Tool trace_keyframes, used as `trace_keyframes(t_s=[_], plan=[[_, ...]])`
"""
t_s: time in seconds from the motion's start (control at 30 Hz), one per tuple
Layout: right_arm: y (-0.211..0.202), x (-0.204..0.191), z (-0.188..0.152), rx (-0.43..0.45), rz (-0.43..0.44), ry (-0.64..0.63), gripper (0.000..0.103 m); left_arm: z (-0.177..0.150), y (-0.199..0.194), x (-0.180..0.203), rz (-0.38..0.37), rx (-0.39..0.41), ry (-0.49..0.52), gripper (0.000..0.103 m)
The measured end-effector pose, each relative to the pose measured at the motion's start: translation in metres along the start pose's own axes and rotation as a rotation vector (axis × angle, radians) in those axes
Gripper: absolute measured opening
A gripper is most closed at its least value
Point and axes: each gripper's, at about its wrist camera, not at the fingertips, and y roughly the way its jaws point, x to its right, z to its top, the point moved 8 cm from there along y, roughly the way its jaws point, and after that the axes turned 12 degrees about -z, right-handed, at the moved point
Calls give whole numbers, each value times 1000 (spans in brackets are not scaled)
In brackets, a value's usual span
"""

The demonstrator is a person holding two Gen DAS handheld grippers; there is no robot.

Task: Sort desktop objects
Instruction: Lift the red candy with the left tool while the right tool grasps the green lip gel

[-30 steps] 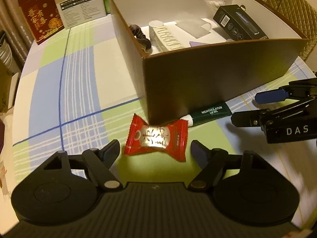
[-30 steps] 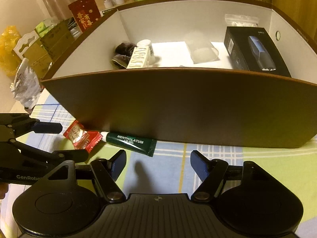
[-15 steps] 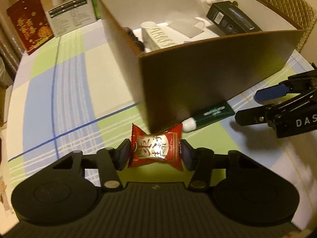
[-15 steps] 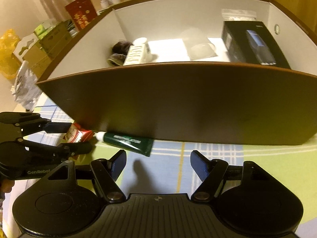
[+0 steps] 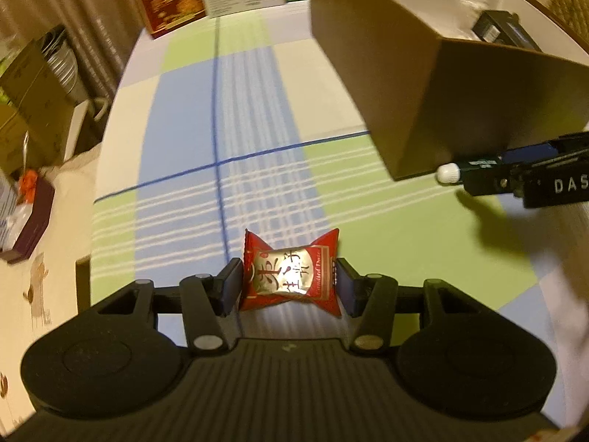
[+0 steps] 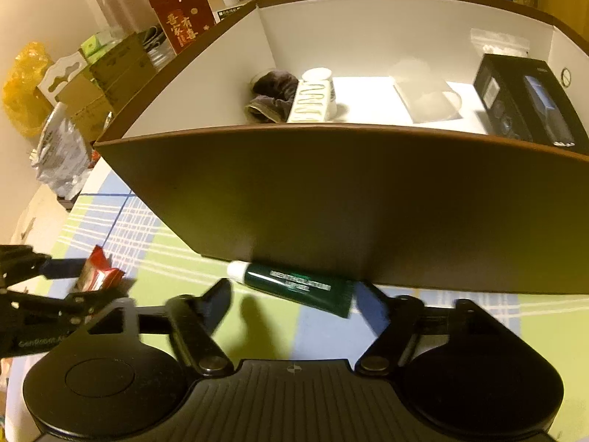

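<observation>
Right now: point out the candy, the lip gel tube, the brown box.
candy (image 5: 291, 276), left wrist view, wrapper's gold centre.
lip gel tube (image 6: 294, 285), right wrist view, green body.
brown box (image 6: 368, 202), right wrist view, near wall.

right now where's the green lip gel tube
In the right wrist view the green lip gel tube lies on the checked tablecloth against the foot of the brown box's front wall, between the open right claw's fingers.

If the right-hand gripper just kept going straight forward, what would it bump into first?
Probably the dark green tube with the white cap, lying between the open jaws of the right gripper. Just behind it stands the brown cardboard box wall. Depth is uncertain.
</observation>
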Motion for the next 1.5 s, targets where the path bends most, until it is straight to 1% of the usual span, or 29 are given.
trace_keyframes(t_s=[0.1,0.23,0.37,0.43,0.53,0.8,1.0,1.1,1.33,1.5], plan=[[4,-9,0,11,-44,9,87,0,-2,-6,13,4,-27,49],[7,-16,-1,41,-126,52,88,3,1,-10,27,7,-57,49],[10,-20,-2,64,-206,76,87,9,5,-11,35,8,-70,49],[11,-21,-3,72,-255,76,82,11,6,-11,36,7,-72,49],[12,-23,-6,84,-284,50,81,12,7,-10,33,7,-76,49],[10,-16,-9,58,-233,-10,81,10,7,-6,33,7,-71,49],[-2,-9,-26,11,-167,-119,81,8,8,4,35,2,-56,49],[-10,1,-36,-8,-143,-159,81,6,8,14,33,-5,-48,49],[-31,36,-63,-35,-129,-196,81,-2,8,46,15,-21,-17,49],[-46,63,-78,-49,-136,-190,81,-8,10,83,-16,-32,17,49]])
